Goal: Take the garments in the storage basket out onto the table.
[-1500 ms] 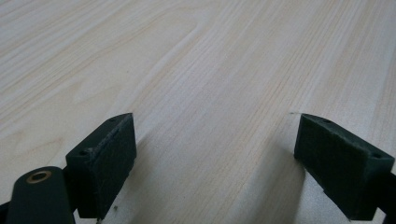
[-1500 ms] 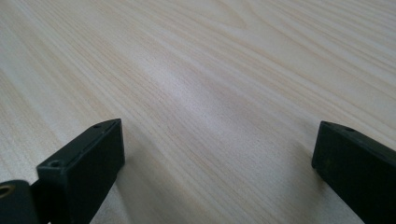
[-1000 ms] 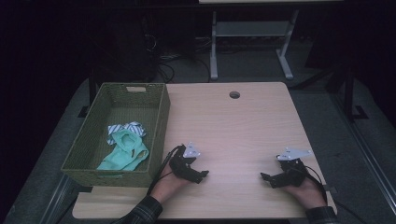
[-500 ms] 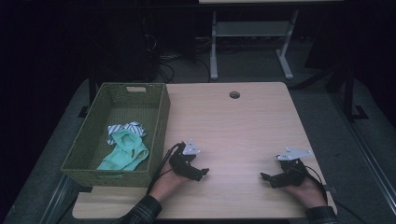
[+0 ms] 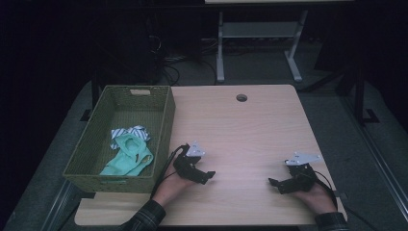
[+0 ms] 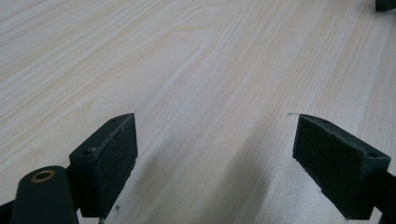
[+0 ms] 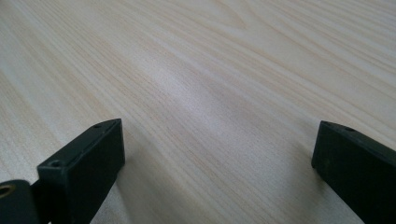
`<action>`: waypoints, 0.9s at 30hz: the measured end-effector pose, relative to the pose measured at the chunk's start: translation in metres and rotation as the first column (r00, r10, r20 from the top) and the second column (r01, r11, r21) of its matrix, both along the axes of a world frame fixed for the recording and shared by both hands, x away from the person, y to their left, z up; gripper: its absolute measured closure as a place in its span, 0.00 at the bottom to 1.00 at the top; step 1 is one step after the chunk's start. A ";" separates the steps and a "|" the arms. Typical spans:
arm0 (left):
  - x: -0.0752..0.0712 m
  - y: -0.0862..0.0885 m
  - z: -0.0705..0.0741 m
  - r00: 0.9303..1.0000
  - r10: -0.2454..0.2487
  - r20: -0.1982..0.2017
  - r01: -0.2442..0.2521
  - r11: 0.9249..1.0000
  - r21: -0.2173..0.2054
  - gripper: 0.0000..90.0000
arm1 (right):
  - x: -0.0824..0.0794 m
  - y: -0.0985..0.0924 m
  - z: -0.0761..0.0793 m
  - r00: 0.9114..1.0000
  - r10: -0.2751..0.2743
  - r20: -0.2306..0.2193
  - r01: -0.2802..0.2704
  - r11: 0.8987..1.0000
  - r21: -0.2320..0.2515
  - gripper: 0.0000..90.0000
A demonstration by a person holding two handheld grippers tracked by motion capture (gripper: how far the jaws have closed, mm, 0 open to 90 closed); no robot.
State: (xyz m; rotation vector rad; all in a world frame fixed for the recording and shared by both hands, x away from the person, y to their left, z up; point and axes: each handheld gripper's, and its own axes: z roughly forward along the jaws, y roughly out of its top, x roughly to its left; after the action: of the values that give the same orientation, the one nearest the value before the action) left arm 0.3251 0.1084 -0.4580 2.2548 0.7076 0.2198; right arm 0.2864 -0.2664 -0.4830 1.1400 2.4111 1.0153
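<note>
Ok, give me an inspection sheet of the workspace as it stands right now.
Surface: light wood table, grommet hole near its far edge.
Job's things: green woven basket at the table's left edge, holding mint-green cloth and striped cloth.
Clutter: nothing seen.
Grippers: left gripper and right gripper low over the bare wood, jaws open, holding nothing.
Cables: black cable trailing from the left gripper.
Surroundings: dark room, white table frame behind, cords on the floor.
</note>
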 end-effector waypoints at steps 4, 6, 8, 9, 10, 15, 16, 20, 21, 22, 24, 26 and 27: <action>0.001 0.001 0.004 1.000 0.002 0.005 -0.002 1.000 -0.009 0.15 | 0.000 0.000 0.000 1.000 -0.003 -0.002 0.003 1.000 0.000 0.03; 0.002 0.001 0.005 1.000 0.003 0.001 -0.003 1.000 -0.011 0.15 | 0.000 0.000 0.000 1.000 -0.007 -0.001 0.007 1.000 0.001 0.03; 0.002 0.001 0.006 1.000 0.000 0.004 0.000 1.000 -0.013 0.15 | 0.000 0.000 0.000 1.000 -0.007 0.000 0.007 1.000 0.001 0.03; 0.002 0.001 0.006 1.000 0.000 0.004 0.000 1.000 -0.013 0.15 | 0.000 0.000 0.000 1.000 -0.007 0.000 0.007 1.000 0.001 0.03; 0.002 0.001 0.007 1.000 -0.002 0.007 0.002 1.000 -0.010 0.15 | 0.000 0.000 0.000 1.000 -0.007 -0.001 0.007 1.000 0.001 0.03; 0.001 0.002 0.010 1.000 0.001 0.009 -0.001 1.000 -0.026 0.15 | 0.000 0.000 0.000 1.000 -0.009 0.000 0.009 1.000 0.001 0.03; 0.001 0.002 0.011 1.000 -0.001 0.010 0.002 1.000 -0.026 0.15 | 0.000 0.000 0.000 1.000 -0.008 0.000 0.008 1.000 0.001 0.03; 0.001 0.001 0.014 1.000 -0.005 0.019 0.006 1.000 -0.024 0.15 | 0.000 0.000 0.000 1.000 -0.008 0.000 0.008 1.000 0.001 0.03; 0.001 0.001 0.016 1.000 -0.005 0.019 0.006 1.000 -0.027 0.15 | 0.000 0.000 0.000 1.000 -0.008 0.000 0.008 1.000 0.001 0.03; 0.001 0.001 0.016 1.000 -0.005 0.019 0.006 1.000 -0.027 0.15 | 0.000 0.000 0.000 1.000 -0.008 0.000 0.008 1.000 0.001 0.03; 0.001 0.002 0.019 1.000 -0.005 0.025 0.005 0.999 -0.033 0.15 | 0.000 0.000 0.000 1.000 -0.008 0.000 0.008 1.000 0.001 0.03; 0.001 0.002 0.023 0.999 -0.005 0.034 0.006 0.999 -0.034 0.15 | 0.000 0.000 0.000 1.000 -0.008 -0.001 0.008 1.000 0.001 0.03; 0.001 0.002 0.023 0.999 -0.005 0.034 0.006 0.999 -0.034 0.15 | 0.000 0.000 0.000 1.000 -0.008 -0.001 0.008 1.000 0.001 0.03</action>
State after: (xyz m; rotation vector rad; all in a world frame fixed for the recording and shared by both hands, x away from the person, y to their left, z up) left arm 0.3256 0.1107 -0.4354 2.2149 0.6824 0.2404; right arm 0.2864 -0.2665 -0.4829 1.1495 2.4047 1.0135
